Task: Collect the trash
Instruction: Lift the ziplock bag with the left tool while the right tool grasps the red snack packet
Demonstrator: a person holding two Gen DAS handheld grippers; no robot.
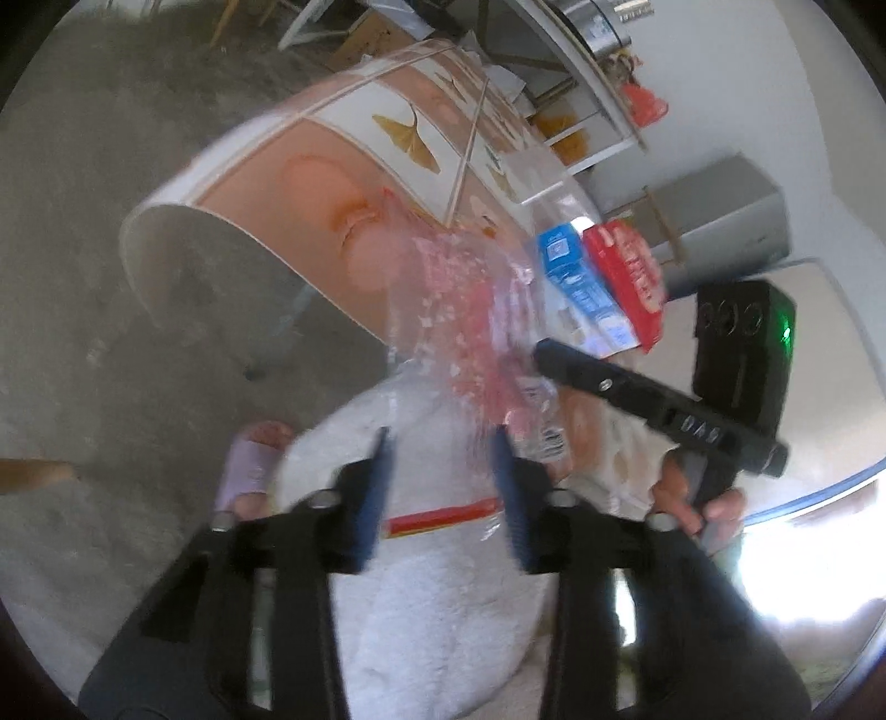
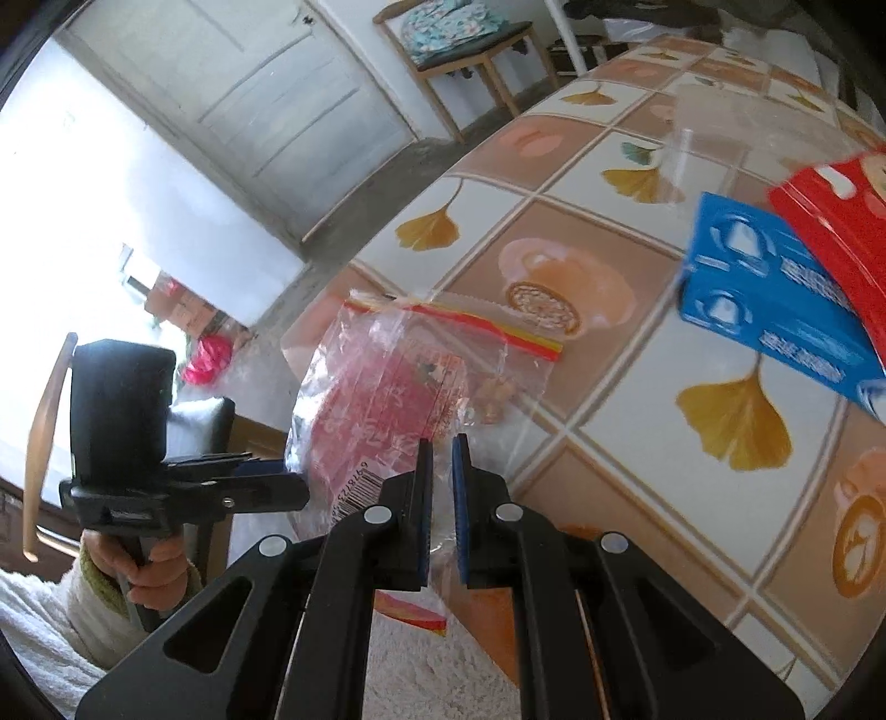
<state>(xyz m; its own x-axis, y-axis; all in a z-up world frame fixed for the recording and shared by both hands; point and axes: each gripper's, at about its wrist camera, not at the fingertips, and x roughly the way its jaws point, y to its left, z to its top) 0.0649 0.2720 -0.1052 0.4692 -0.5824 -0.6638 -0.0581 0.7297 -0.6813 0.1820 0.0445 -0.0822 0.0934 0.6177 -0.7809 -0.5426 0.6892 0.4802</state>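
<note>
A clear zip bag (image 2: 398, 382) with a red and yellow seal strip holds a red wrapper and hangs over the table's near edge. My right gripper (image 2: 441, 443) is shut on the bag's lower part. It shows from the side in the left wrist view (image 1: 540, 349), at the bag (image 1: 470, 332). My left gripper (image 1: 443, 437) is open, with the bag's lower end between its fingers; it also shows in the right wrist view (image 2: 299, 487), beside the bag. A blue carton (image 2: 775, 293) and a red carton (image 2: 830, 232) lie on the table.
The table (image 2: 554, 432) has a tiled cloth with ginkgo leaves and cups. A wooden chair (image 2: 470, 50) stands behind it, by a grey door (image 2: 249, 94). A clear plastic sheet (image 2: 720, 127) lies at the far end. A concrete floor (image 1: 111, 249) lies to the left.
</note>
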